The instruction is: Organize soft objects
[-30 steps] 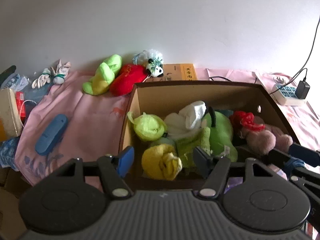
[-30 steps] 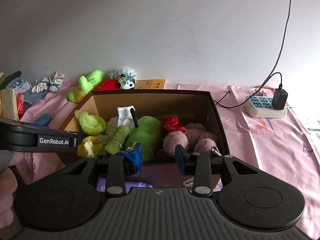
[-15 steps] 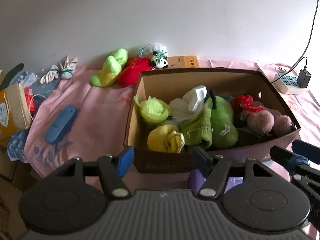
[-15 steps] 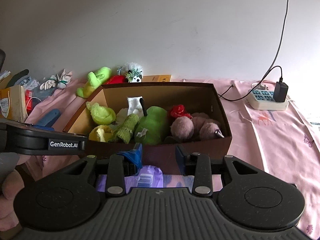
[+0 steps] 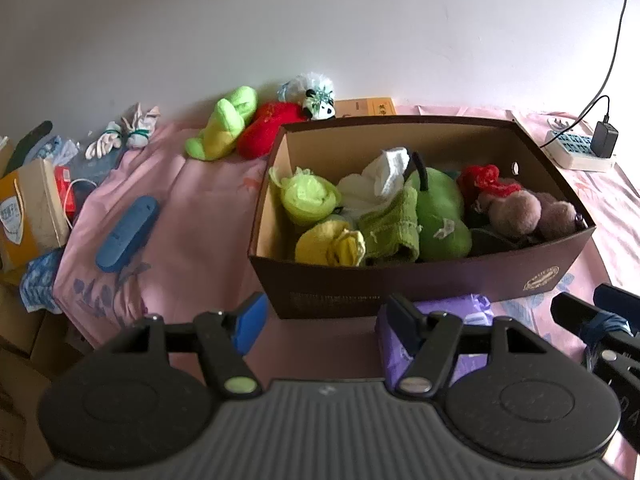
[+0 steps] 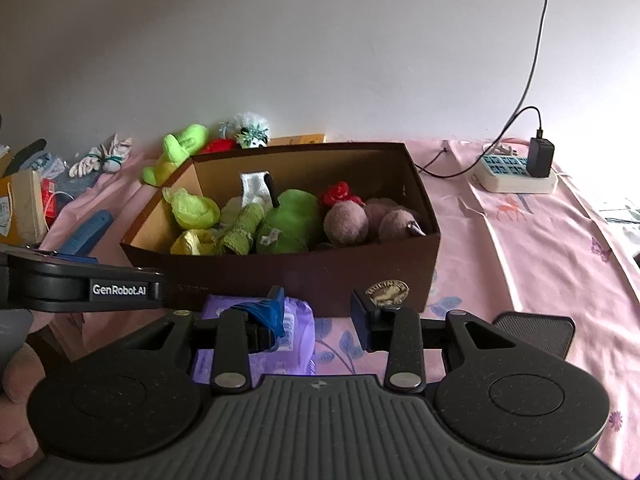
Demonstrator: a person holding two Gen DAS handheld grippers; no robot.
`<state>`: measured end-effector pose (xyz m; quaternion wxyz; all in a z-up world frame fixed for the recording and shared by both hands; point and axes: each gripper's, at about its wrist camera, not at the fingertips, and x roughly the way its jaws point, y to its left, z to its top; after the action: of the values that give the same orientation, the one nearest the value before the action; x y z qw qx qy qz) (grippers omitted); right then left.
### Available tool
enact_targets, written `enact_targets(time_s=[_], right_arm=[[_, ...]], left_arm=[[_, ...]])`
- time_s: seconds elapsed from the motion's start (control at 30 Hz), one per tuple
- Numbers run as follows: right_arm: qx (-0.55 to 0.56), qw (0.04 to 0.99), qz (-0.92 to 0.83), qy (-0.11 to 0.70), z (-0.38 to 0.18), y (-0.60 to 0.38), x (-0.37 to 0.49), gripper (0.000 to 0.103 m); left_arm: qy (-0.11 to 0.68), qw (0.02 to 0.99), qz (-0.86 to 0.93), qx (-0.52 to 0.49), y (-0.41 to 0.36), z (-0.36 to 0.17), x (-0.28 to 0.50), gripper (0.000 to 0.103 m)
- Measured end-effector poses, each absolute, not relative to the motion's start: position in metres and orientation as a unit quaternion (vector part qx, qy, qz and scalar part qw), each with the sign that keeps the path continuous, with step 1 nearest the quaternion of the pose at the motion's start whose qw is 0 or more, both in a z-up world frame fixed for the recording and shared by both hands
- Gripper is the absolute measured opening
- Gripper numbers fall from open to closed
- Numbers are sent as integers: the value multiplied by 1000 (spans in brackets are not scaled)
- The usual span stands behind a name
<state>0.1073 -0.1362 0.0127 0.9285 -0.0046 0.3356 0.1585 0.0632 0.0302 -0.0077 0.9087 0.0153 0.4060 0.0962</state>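
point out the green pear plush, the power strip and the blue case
green pear plush (image 6: 294, 218), right wrist view, middle of its body
power strip (image 6: 505, 172), right wrist view, its socket face
blue case (image 5: 127, 233), left wrist view, middle of its top

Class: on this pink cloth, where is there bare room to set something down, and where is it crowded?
Free: the cloth between the blue case and the brown box, and between the box and the power strip. Crowded: inside the box, and the back-left toys.

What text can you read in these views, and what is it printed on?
"GenRobot.AI": side of the left gripper.
Gold round emblem on the brown box: lettering too blurred to read.
Orange book behind the box: characters too small.
Purple pack: print illegible.
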Motion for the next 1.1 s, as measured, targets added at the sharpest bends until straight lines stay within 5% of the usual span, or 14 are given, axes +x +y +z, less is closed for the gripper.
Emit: enact_targets(time_s=[1.1], right_arm=[[-13, 913, 144, 381, -9, -130, 113, 19]], left_arm=[[434, 895, 101, 23, 43, -30, 59, 69]])
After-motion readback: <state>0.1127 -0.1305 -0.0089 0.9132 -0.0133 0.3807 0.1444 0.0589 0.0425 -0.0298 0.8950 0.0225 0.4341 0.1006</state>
